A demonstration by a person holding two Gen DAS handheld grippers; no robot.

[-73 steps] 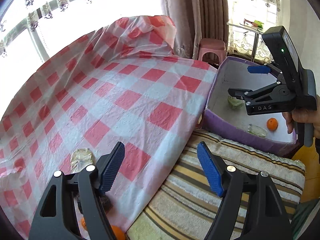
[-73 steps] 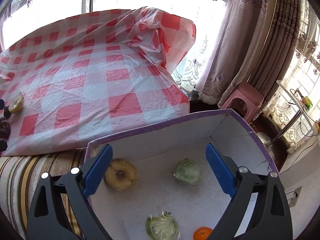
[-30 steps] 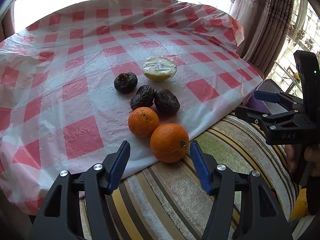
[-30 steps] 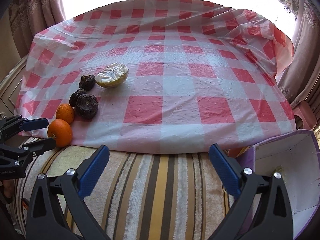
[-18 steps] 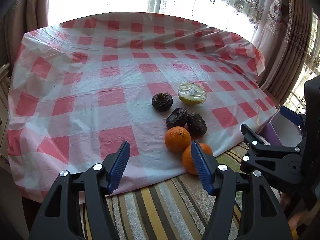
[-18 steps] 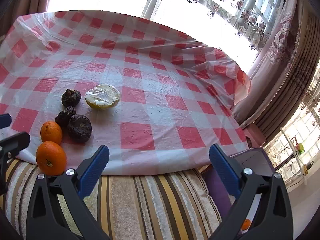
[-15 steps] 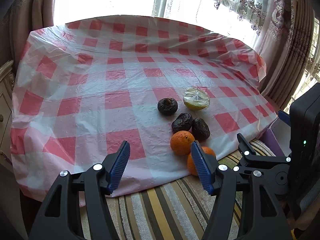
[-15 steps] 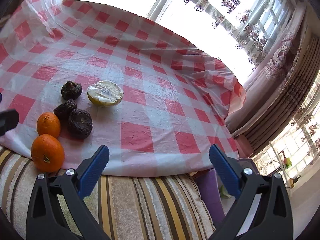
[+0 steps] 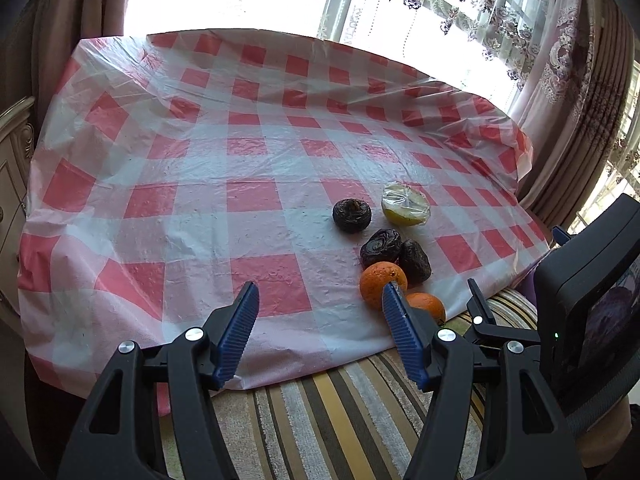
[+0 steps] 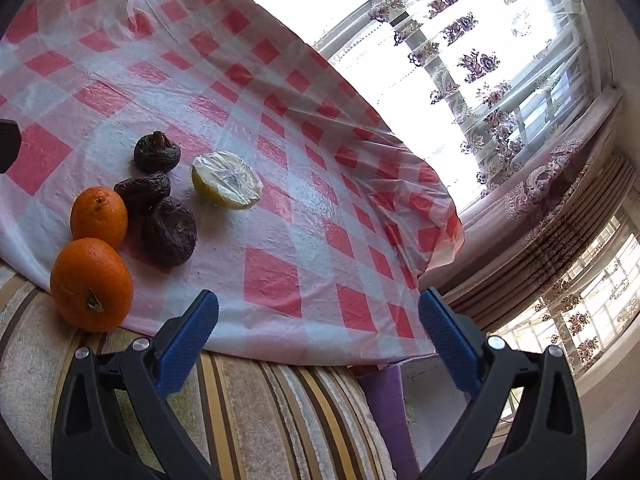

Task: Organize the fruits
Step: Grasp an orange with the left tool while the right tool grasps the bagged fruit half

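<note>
Fruit lies on a red-and-white checked cloth (image 9: 256,196): two oranges (image 9: 382,283) (image 10: 92,284), three dark wrinkled fruits (image 9: 351,215) (image 10: 169,231), and a plastic-wrapped lemon half (image 9: 405,209) (image 10: 227,185). My left gripper (image 9: 320,320) is open and empty, near the cloth's front edge, left of the oranges. My right gripper (image 10: 318,334) is open and empty, to the right of the fruit group. It shows in the left wrist view (image 9: 516,296) beside the near orange (image 9: 427,306). A purple box (image 10: 384,408) peeks in below the right gripper.
A striped cushion (image 9: 320,412) runs along the cloth's front edge. Curtains (image 9: 576,92) and bright windows stand behind. A wooden cabinet (image 9: 12,160) is at the far left.
Both grippers have swung from the purple box over to the fruit group. The left gripper has pulled back and leftward; the right has tilted and come closer to the oranges.
</note>
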